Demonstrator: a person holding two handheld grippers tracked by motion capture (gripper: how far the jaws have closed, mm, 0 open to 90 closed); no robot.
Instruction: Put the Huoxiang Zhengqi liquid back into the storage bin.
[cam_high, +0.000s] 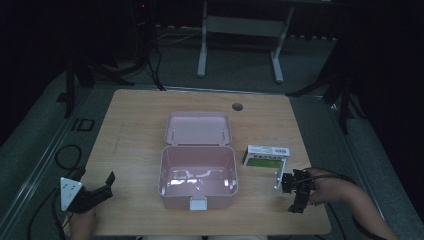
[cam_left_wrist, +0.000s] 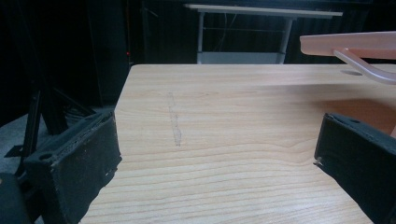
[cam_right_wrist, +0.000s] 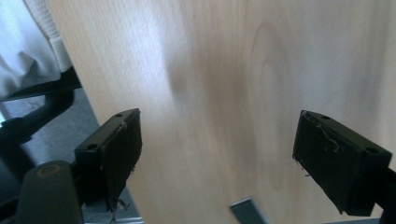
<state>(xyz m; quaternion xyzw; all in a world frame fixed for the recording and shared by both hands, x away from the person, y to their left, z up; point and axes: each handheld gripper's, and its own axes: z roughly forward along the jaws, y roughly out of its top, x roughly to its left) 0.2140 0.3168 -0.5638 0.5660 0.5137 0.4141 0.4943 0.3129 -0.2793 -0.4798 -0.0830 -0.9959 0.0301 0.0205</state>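
An open pink plastic box (cam_high: 175, 199) stands in the middle of the wooden table (cam_high: 135, 130), its lid (cam_high: 198, 128) laid back flat behind it. The inside looks bare. A small white and green carton (cam_high: 266, 156) lies just right of the box. My left gripper (cam_high: 107, 185) rests at the table's near left corner, pointing toward the box, jaws wide open and holding nothing (cam_left_wrist: 215, 154); the lid's edge (cam_left_wrist: 350, 42) shows at the upper right in the left gripper view. My right gripper (cam_high: 295, 197) hovers near the front right, below the carton, open over bare wood (cam_right_wrist: 217, 149).
A round cable hole (cam_high: 237, 106) sits near the table's far edge. Cables lie on the floor at the left (cam_high: 67, 155). A white desk frame (cam_high: 240, 30) stands beyond the table. A person's white garment (cam_right_wrist: 28, 46) shows past the table edge in the right gripper view.
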